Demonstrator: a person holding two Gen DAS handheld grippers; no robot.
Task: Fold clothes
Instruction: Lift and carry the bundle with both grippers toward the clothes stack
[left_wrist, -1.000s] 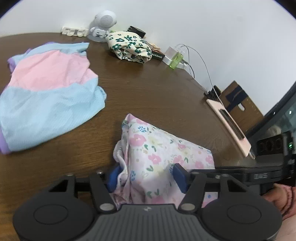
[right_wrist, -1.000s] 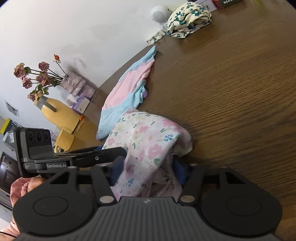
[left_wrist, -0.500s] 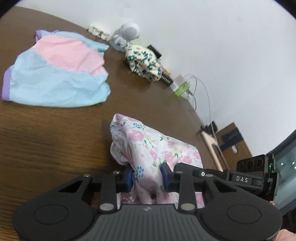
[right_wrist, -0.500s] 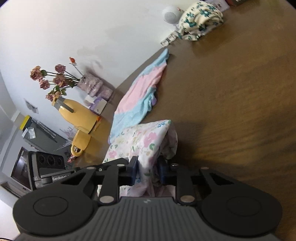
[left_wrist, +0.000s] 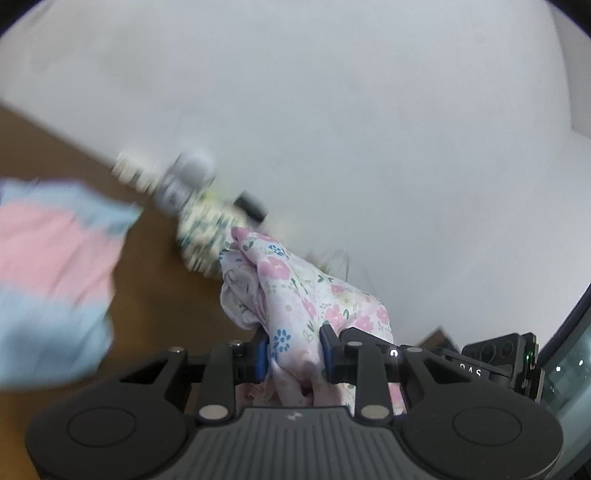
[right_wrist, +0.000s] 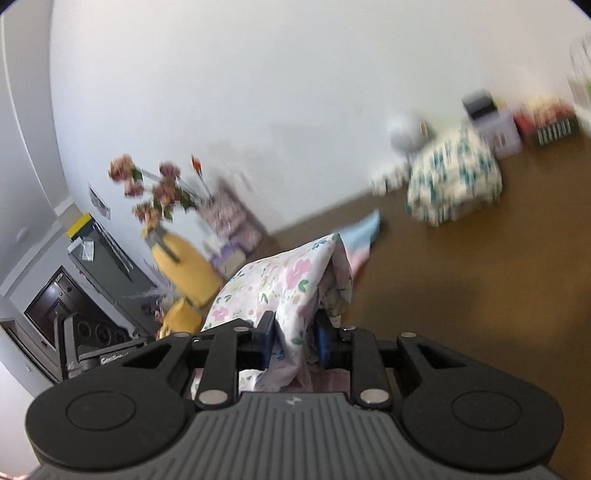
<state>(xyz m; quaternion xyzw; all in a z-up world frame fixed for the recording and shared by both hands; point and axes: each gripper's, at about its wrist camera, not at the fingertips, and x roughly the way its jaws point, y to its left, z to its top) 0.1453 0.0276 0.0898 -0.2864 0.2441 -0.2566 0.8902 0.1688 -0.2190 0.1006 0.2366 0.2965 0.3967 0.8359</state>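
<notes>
Since the earlier frames both cameras have tipped up toward the wall and the floral garment (left_wrist: 314, 295) has been raised off the worktop (right_wrist: 461, 295), so it now hangs bunched between the two tools. The left gripper (left_wrist: 293, 352) has its fingers clamped on one bundle of the cloth, and the right gripper (right_wrist: 293, 338) is pinched on another. The cloth runs forward from each pair of fingers, its span stretched from tool to tool, neither nearer. Behind, blurred, lie a pink-and-blue shirt (left_wrist: 48, 266) and a folded green-print garment (right_wrist: 454, 184).
</notes>
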